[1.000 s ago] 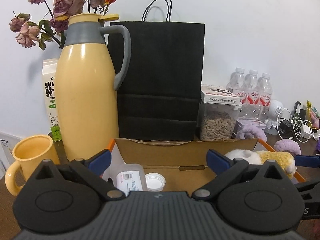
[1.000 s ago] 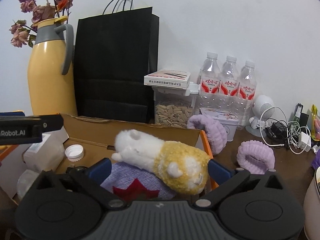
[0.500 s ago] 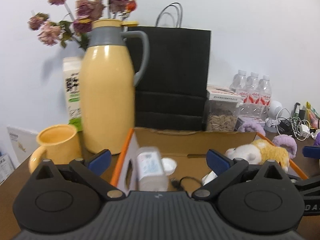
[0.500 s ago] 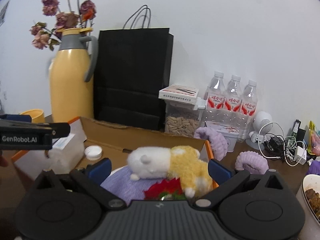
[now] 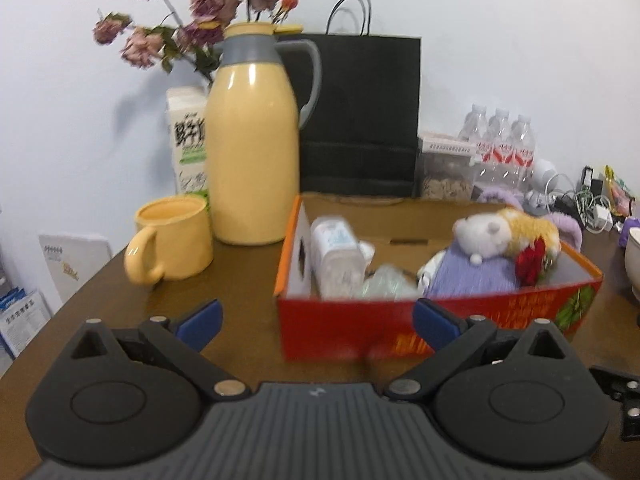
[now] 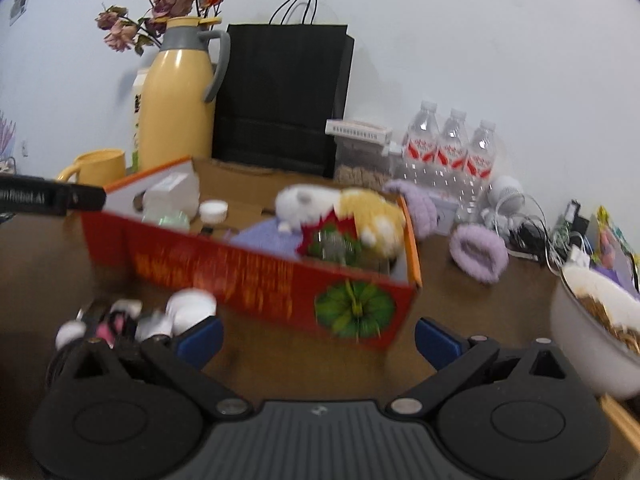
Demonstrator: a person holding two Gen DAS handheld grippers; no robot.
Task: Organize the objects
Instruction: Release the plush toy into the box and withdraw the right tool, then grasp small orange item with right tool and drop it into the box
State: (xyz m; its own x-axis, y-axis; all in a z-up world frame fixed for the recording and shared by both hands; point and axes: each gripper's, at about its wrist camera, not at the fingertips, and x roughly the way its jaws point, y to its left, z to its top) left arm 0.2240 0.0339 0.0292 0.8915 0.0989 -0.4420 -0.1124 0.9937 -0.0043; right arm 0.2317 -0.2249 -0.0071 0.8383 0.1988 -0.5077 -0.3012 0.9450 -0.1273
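Both grippers pulled back; red box on brown table.

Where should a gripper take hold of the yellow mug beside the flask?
Grip the mug by its handle, coming in from the front-left. The mug stands upright with the loop turned toward the camera, away from the flask, so probably nothing blocks that side.

Even, soft indoor light; motion blur throughout, fisheye bending and dark corners.
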